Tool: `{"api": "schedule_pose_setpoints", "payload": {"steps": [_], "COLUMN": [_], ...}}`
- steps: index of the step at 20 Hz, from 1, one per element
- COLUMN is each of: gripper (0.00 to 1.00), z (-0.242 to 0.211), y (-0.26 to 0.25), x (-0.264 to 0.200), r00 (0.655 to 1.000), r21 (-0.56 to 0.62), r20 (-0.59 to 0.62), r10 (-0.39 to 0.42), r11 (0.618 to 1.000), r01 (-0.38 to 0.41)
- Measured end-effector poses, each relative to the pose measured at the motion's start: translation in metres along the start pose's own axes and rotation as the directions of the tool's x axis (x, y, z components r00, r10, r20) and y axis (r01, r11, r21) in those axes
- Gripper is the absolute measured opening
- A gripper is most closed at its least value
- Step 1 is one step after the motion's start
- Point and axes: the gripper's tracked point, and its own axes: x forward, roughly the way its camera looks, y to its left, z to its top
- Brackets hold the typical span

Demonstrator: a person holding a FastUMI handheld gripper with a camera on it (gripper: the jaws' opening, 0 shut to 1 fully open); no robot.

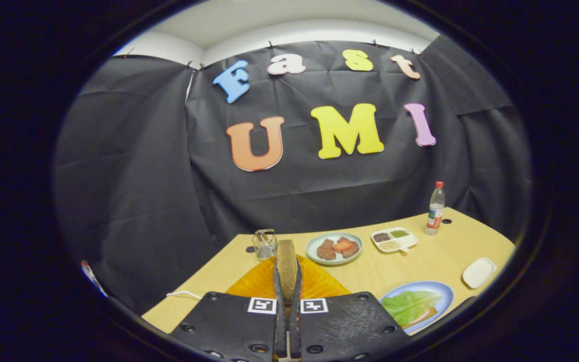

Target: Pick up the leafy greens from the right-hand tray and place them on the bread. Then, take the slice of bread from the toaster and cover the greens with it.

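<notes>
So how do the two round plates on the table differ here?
The blue plate, beside the gripper, holds leafy greens on bread; the pale green plate, beyond the fingers, holds brownish and orange pieces. The gripper is shut on a bread slice. Both plates are round and rest on the table.

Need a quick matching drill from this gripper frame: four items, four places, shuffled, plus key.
Things:
1. bread slice
2. leafy greens
3. bottle
4. metal rack

Places:
A. far end of the table, beyond the divided dish
B. on the blue plate
C. clamped edge-on in the gripper
D. just beyond the orange mat, beside the plate of meat

Pairs: 1-C, 2-B, 3-A, 4-D
</notes>
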Motion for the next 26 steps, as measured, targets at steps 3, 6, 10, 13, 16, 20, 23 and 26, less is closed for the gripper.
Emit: {"api": "schedule_pose_setpoints", "payload": {"steps": [3, 6, 10, 13, 16, 20, 23, 26], "gripper": [0.02, 0.03, 0.02, 0.03, 0.02, 0.03, 0.03, 0.03], "z": [0.023, 0.034, 0.035, 0.017, -0.007, -0.043, -0.068, -0.093], "y": [-0.007, -0.03, -0.096, -0.148, -0.178, -0.188, -0.194, -0.199], "x": [-0.02, -0.034, -0.046, -0.045, -0.041, -0.027, -0.019, -0.015], "r00": [0.999, 0.997, 0.995, 0.99, 0.988, 0.991, 0.99, 0.987], "r21": [0.02, 0.029, 0.029, 0.036, 0.062, 0.106, 0.152, 0.229], "r20": [0.043, 0.071, 0.078, 0.059, 0.019, -0.037, -0.08, -0.129], "r10": [0.025, 0.015, -0.063, -0.132, -0.151, -0.126, -0.116, -0.095], "r11": [0.999, 0.999, 0.998, 0.991, 0.987, 0.986, 0.98, 0.966], "r01": [-0.026, -0.017, 0.061, 0.13, 0.149, 0.129, 0.127, 0.123]}}
